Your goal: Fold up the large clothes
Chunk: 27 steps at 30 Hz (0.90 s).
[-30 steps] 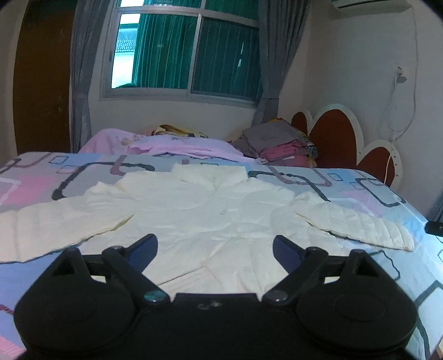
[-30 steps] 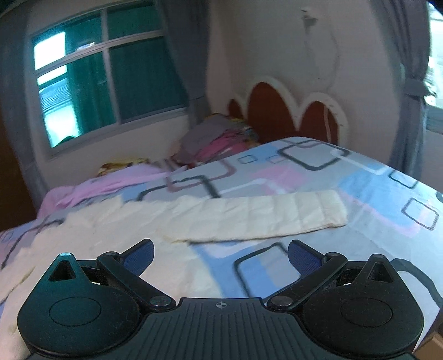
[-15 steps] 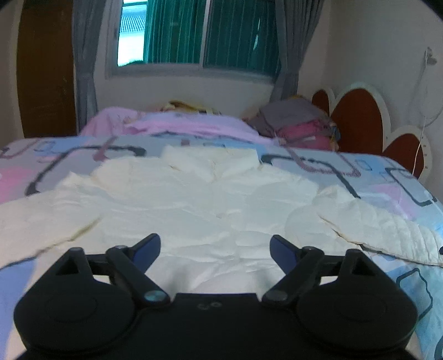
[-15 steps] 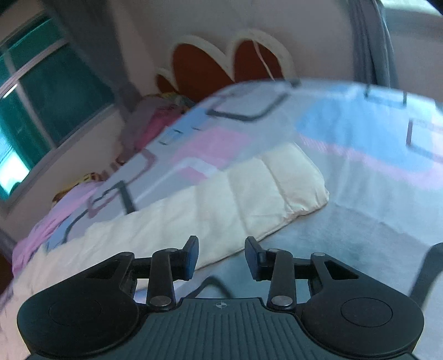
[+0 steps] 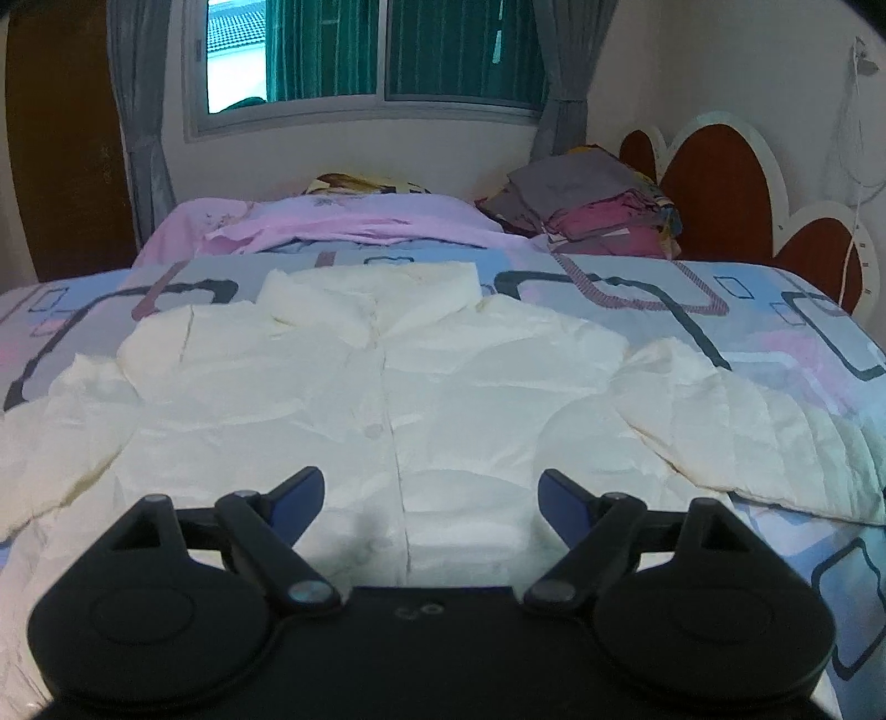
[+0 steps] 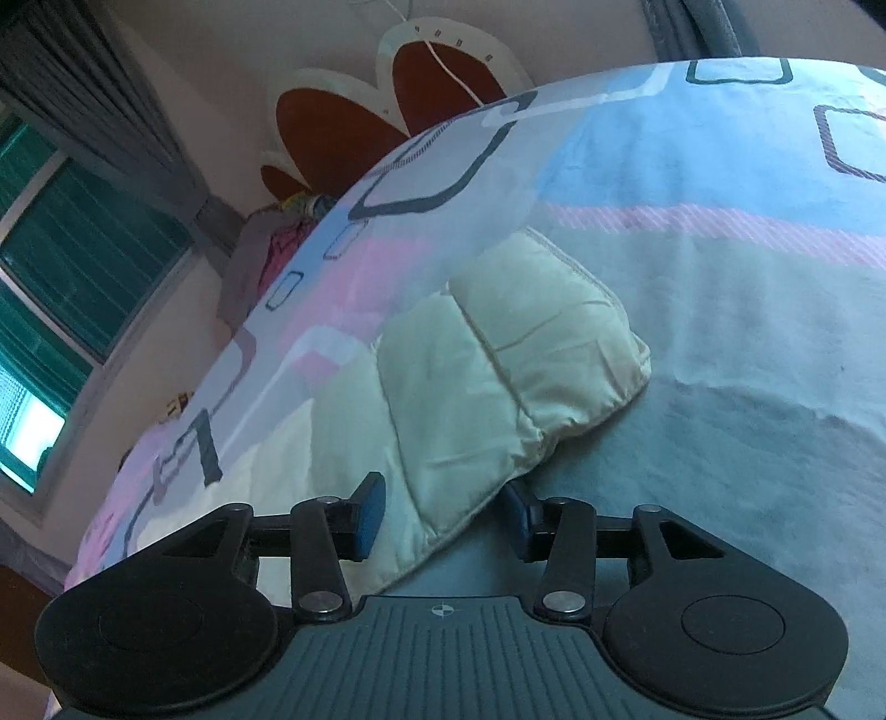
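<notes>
A cream quilted jacket [image 5: 387, 387] lies front up on the patterned bed sheet [image 5: 747, 310], collar at the far side and both sleeves spread out. My left gripper [image 5: 432, 490] hovers open over the jacket's near hem, close to the button line, with nothing between its fingers. In the right wrist view the cuff end of the right sleeve [image 6: 498, 360] lies flat on the sheet [image 6: 720, 277]. My right gripper [image 6: 443, 512] is tilted at the sleeve's near edge. Its jaws are opening, with the sleeve's edge between them, and the pads do not visibly clamp it.
A pile of folded clothes [image 5: 598, 210] and a pink blanket [image 5: 343, 221] lie at the bed's far side under the window [image 5: 376, 50]. The red flower-shaped headboard [image 5: 714, 183] stands at the right. A wooden door is at the far left.
Both grippers came lower and closer to the jacket. The right one rolled, narrowed its jaws and moved onto the sleeve's cuff end. The left one advanced over the hem, still wide.
</notes>
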### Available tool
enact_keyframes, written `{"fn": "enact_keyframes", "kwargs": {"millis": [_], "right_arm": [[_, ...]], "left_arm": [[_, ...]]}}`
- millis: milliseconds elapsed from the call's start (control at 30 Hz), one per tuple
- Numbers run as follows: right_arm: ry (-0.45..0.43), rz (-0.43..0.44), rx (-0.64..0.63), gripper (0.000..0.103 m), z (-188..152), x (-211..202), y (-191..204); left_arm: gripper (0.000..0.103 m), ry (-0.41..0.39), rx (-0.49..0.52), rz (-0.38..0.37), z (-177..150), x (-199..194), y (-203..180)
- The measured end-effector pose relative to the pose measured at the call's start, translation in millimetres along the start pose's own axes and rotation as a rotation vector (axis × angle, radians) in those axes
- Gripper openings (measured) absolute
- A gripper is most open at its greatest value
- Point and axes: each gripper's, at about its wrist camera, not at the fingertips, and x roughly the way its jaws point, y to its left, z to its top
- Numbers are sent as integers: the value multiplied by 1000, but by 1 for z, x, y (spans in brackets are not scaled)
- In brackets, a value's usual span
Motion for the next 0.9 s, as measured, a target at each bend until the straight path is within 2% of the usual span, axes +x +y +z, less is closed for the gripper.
{"fn": "enact_keyframes", "kwargs": {"millis": [67, 100, 133, 167, 233, 367, 467, 567, 667, 900], "right_arm": [[-11, -7, -7, 45, 1, 0, 1], [-17, -19, -20, 38, 4, 2, 2], [-17, -33, -38, 27, 5, 4, 5], [-15, -51, -54, 23, 6, 6, 7], [-20, -68, -96, 10, 8, 6, 14], [-88, -38, -248, 7, 7, -3, 55], [-127, 29, -379, 7, -4, -13, 102], [-142, 125, -506, 7, -27, -26, 155], [-119, 220, -628, 8, -63, -31, 210], [37, 383, -846, 7, -182, -30, 317]], "left_arm": [[84, -2, 0, 17, 4, 0, 1], [84, 0, 5, 25, 6, 1, 2], [86, 7, 13, 35, 8, 3, 3], [89, 42, 27, 36, 9, 8, 5], [79, 97, 45, 53, 9, 16, 9], [81, 75, 4, 66, 9, 9, 30], [81, 50, -4, 82, 9, 3, 47], [81, 32, -39, 77, 8, 0, 69], [83, 17, -77, 72, 9, -2, 92], [90, -7, -135, 44, 2, -16, 146]]}}
